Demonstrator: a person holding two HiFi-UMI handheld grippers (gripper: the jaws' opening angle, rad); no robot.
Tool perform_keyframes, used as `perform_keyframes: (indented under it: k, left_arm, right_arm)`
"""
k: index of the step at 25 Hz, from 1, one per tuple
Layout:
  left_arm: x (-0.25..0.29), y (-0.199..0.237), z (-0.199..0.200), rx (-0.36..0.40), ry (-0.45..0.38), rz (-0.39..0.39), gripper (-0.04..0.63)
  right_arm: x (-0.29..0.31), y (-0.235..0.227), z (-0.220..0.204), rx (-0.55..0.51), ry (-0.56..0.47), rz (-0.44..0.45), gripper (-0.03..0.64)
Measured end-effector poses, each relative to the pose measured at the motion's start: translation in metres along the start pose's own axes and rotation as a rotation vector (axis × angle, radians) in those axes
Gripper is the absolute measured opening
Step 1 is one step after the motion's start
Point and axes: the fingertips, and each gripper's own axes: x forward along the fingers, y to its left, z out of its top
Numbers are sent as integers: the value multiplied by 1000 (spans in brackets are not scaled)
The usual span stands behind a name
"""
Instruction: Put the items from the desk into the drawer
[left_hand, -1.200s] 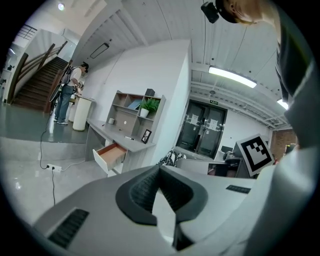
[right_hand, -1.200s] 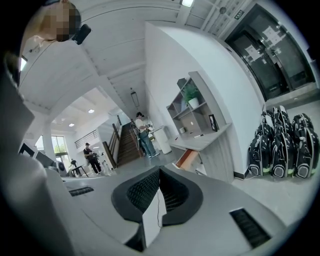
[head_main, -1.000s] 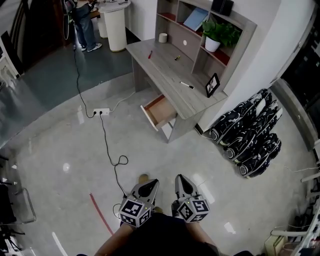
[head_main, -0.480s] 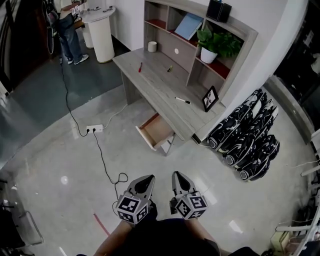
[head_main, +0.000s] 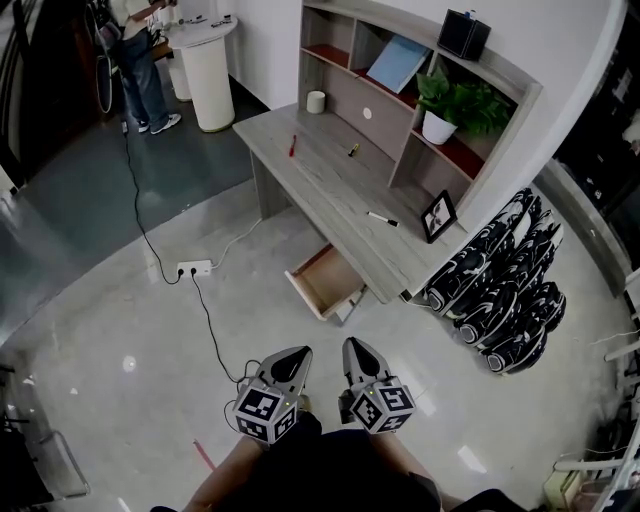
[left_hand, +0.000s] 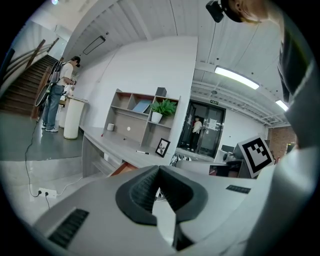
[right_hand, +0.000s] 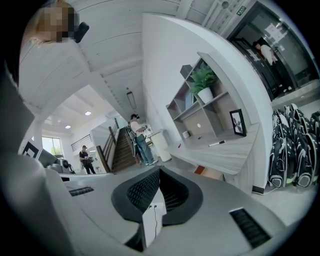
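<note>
Desk (head_main: 330, 172) ahead; pen (head_main: 382, 218) on it; drawer (head_main: 322, 284) below front edge

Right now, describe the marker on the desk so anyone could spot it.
Find the grey desk with shelves behind. The marker lies near the end above the open drawer, beside the picture frame. It alone is black and white; the pen farther along is red.
</note>
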Motion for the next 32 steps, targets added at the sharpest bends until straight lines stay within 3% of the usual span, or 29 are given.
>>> perform_keyframes:
  k: [17, 32]
  left_arm:
    - [21, 20, -16, -70, 65, -31, -4]
    - [115, 79, 33, -56, 53, 17, -4]
  right_arm:
    - [22, -14, -13, -7, 83, -47, 20]
    - [116, -74, 24, 7, 114, -17, 20]
